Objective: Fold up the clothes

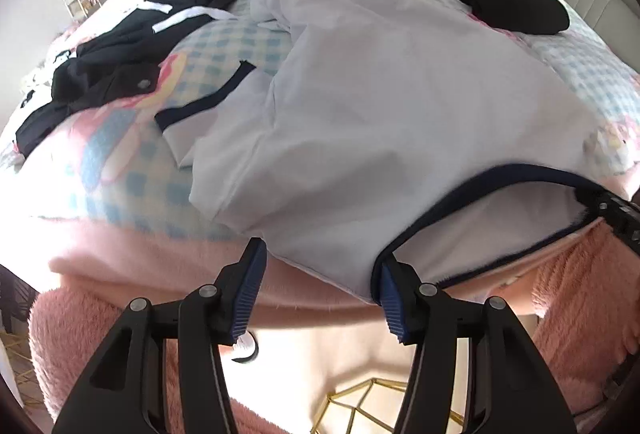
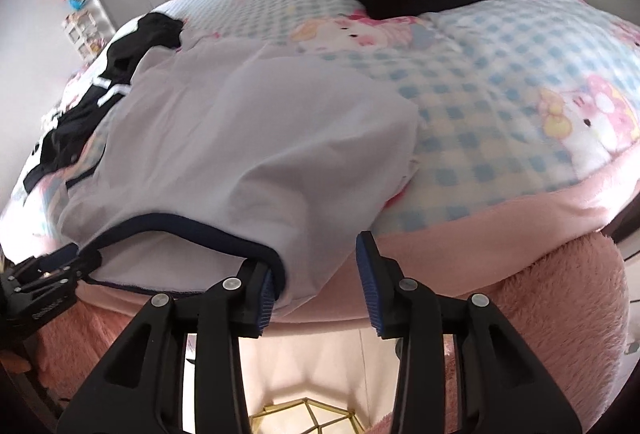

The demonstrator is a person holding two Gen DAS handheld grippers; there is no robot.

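While the white shirt lies spread on the bed with its navy-trimmed hem at the near edge, both sets of jaws stand apart with nothing pinched. Set your left gripper and right gripper evenly at the two hem corners, close firmly, then carry the hem forward in one level sweep. The shirt's collar end disappears under the black garment, and motion blur hides whether the pads touch cloth.

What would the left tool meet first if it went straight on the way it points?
Most likely the white shirt at the bed's near edge: its hem lies between the open left tool. Depth is unclear.
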